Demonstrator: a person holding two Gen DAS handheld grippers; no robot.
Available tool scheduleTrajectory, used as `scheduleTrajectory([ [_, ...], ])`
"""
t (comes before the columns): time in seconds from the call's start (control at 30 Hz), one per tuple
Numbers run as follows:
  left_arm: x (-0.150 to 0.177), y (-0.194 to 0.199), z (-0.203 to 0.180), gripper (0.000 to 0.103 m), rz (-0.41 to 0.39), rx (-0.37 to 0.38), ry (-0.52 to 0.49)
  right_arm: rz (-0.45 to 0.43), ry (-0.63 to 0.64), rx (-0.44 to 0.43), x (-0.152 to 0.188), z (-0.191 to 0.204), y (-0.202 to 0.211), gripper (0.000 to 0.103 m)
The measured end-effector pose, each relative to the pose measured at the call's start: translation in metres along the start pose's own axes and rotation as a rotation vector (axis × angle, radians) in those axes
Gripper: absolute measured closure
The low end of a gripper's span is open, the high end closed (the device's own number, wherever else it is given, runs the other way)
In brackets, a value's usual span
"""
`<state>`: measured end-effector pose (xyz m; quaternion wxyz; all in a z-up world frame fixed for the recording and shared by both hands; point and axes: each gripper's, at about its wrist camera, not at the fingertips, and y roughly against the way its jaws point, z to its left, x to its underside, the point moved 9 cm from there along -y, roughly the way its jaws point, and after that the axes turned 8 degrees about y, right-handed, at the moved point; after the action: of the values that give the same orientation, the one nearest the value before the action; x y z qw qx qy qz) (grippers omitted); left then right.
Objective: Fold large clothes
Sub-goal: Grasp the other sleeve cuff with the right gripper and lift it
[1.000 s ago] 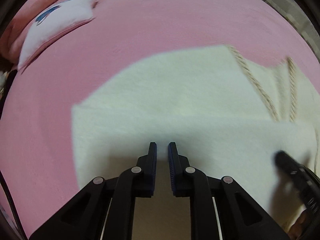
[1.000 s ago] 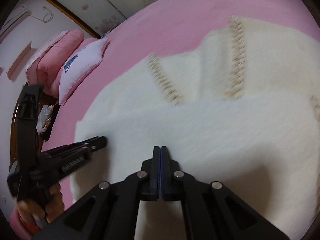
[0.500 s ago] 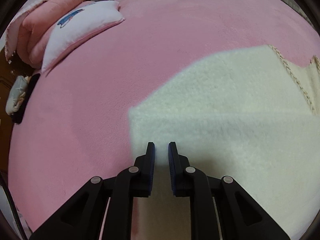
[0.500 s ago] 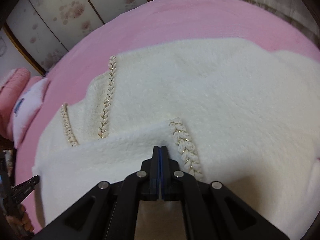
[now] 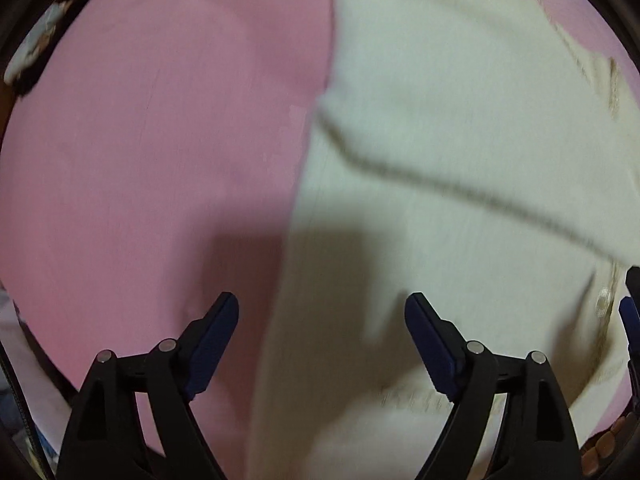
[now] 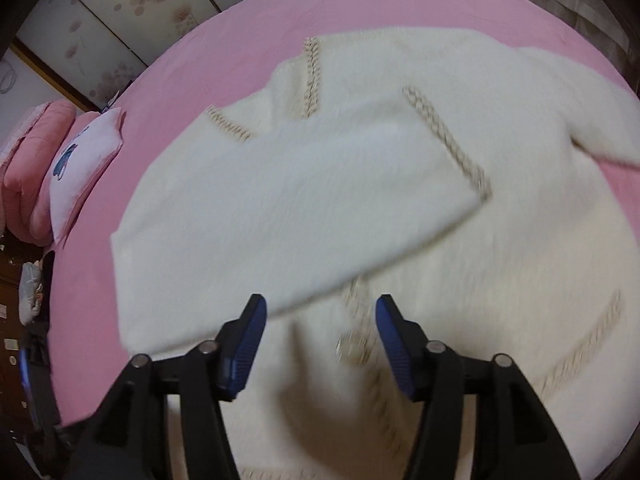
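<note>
the cream cardigan [image 6: 400, 208] lies spread on the pink bed [image 6: 360, 12], and it fills most of the right wrist view. one sleeve [image 6: 288, 208] is folded across the body of the cardigan, from the left edge toward the right, and its cuff with beige braid trim [image 6: 444, 136] lies on the middle of the body. more braid trim runs at the neck on the far side and along a pocket line near the right edge. the right gripper [image 6: 319, 322] hovers over the near part of the cardigan with its two fingers spread wide, holding nothing; between them the front trim and something like a round button show, though motion blur makes this hard to read. the left gripper [image 5: 322, 312] is also wide apart and holds nothing. in the left wrist view its left finger [image 5: 212, 340] is over the pink bed and its right finger [image 5: 434, 344] is over the cardigan [image 5: 460, 120], so the left edge of the cardigan runs between them. this view is blurred too, and a dark fold line crosses the cardigan from the left edge toward the right. far left on the bed, in the right wrist view, a white pillow [image 6: 84, 160] with a blue print leans on a pink quilt [image 6: 28, 152]. a wall panel with flowers [image 6: 132, 4] stands behind the bed.
</note>
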<state>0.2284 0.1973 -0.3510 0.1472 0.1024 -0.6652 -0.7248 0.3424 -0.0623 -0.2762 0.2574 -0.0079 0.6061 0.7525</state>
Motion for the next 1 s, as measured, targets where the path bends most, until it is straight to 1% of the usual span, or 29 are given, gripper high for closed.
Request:
scheduleTrajectory([
  [0.03, 0.011, -0.002, 0.002, 0.019, 0.017, -0.004, -0.007, 0.004, -0.006, -0.011, 0.008, 0.003, 0.002, 0.044],
  [0.1, 0.028, -0.006, 0.003, 0.019, 0.037, -0.019, -0.03, 0.018, -0.026, -0.034, 0.022, 0.012, 0.0, 0.038],
  [0.17, 0.038, -0.006, 0.0, 0.019, 0.035, -0.038, -0.055, 0.039, -0.059, -0.08, 0.034, 0.011, -0.004, 0.038],
  [0.2, 0.042, -0.005, -0.005, 0.018, 0.023, -0.055, -0.07, 0.036, -0.074, -0.113, 0.039, 0.01, -0.005, 0.038],
  [0.27, 0.05, 0.0, -0.016, 0.018, -0.001, -0.09, -0.092, -0.012, -0.099, -0.162, 0.041, 0.003, 0.0, 0.038],
  [0.3, 0.054, 0.004, -0.024, 0.018, -0.013, -0.101, -0.101, -0.028, -0.106, -0.182, 0.041, 0.0, 0.004, 0.038],
  [0.4, 0.071, 0.019, -0.061, 0.018, -0.056, -0.1, -0.108, -0.045, -0.099, -0.252, 0.039, -0.01, 0.016, 0.037],
  [0.47, 0.084, 0.028, -0.09, 0.018, -0.077, -0.112, -0.117, -0.049, -0.097, -0.25, 0.037, -0.029, 0.027, 0.037],
  [0.53, 0.099, 0.035, -0.126, 0.018, -0.084, -0.116, -0.137, -0.036, -0.116, -0.263, 0.034, -0.054, 0.035, 0.037],
  [0.63, 0.125, 0.045, -0.182, 0.017, -0.078, -0.105, -0.153, -0.021, -0.194, -0.249, 0.032, -0.116, 0.049, 0.036],
  [0.67, 0.133, 0.047, -0.201, 0.017, -0.072, -0.09, -0.159, -0.017, -0.236, -0.235, 0.031, -0.146, 0.055, 0.036],
  [0.7, 0.138, 0.051, -0.221, 0.017, -0.066, -0.073, -0.169, -0.013, -0.261, -0.22, 0.031, -0.167, 0.059, 0.035],
  [0.73, 0.147, 0.054, -0.244, 0.017, -0.063, -0.064, -0.186, -0.007, -0.293, -0.201, 0.03, -0.195, 0.064, 0.035],
  [0.77, 0.157, 0.056, -0.269, 0.017, -0.063, -0.058, -0.206, -0.005, -0.321, -0.185, 0.029, -0.222, 0.069, 0.035],
  [0.9, 0.195, 0.069, -0.349, 0.017, -0.076, -0.035, -0.299, -0.034, -0.436, -0.098, 0.022, -0.333, 0.095, 0.034],
  [0.97, 0.199, 0.072, -0.39, 0.015, -0.074, -0.033, -0.352, -0.045, -0.488, -0.047, 0.018, -0.384, 0.108, 0.034],
  [1.0, 0.208, 0.071, -0.409, 0.015, -0.07, -0.041, -0.388, -0.046, -0.516, -0.018, 0.015, -0.411, 0.114, 0.034],
])
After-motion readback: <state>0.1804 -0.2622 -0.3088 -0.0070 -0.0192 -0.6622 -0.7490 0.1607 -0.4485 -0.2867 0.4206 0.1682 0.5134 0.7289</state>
